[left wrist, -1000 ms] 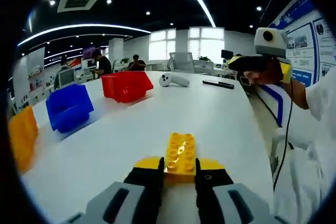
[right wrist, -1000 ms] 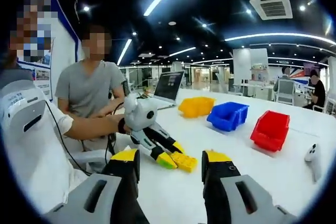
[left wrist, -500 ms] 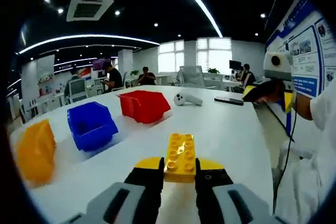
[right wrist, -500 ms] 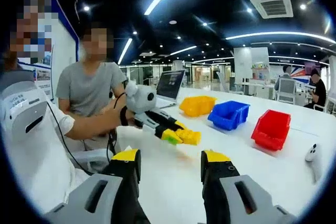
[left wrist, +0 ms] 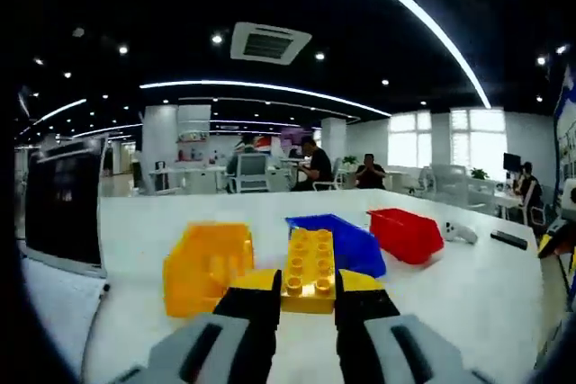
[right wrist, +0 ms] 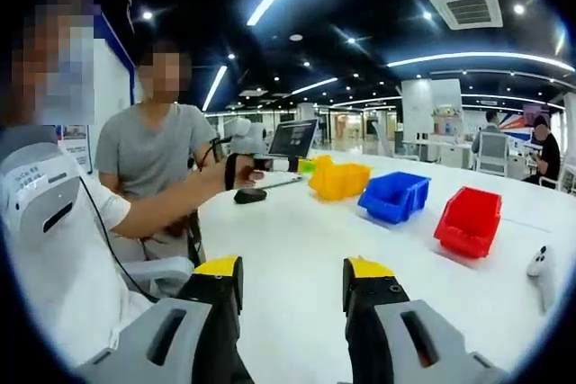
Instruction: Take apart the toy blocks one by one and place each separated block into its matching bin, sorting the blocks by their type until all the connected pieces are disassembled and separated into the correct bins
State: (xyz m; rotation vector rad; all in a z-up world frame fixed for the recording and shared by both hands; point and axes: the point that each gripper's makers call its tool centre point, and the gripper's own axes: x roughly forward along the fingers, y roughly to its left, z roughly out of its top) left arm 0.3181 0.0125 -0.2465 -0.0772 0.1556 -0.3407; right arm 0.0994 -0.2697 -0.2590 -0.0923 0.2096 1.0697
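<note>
While our left gripper (left wrist: 306, 299) is clamped on the yellow block (left wrist: 308, 269) just short of the yellow bin (left wrist: 207, 267) and our right gripper (right wrist: 292, 287) hangs apart and empty, we judge the block light, rigid, smooth-sided, best pinched across its flat flanks.

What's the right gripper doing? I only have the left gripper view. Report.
Observer: The right gripper is open and empty, above the table.
Operator: Tell me where my left gripper is from that side.
Observer: The left gripper, with its block, is level with the yellow bin, on the bin's laptop side.
Operator: Check under my arm.
Observer: A dark mouse lies on the table below the forearm.
</note>
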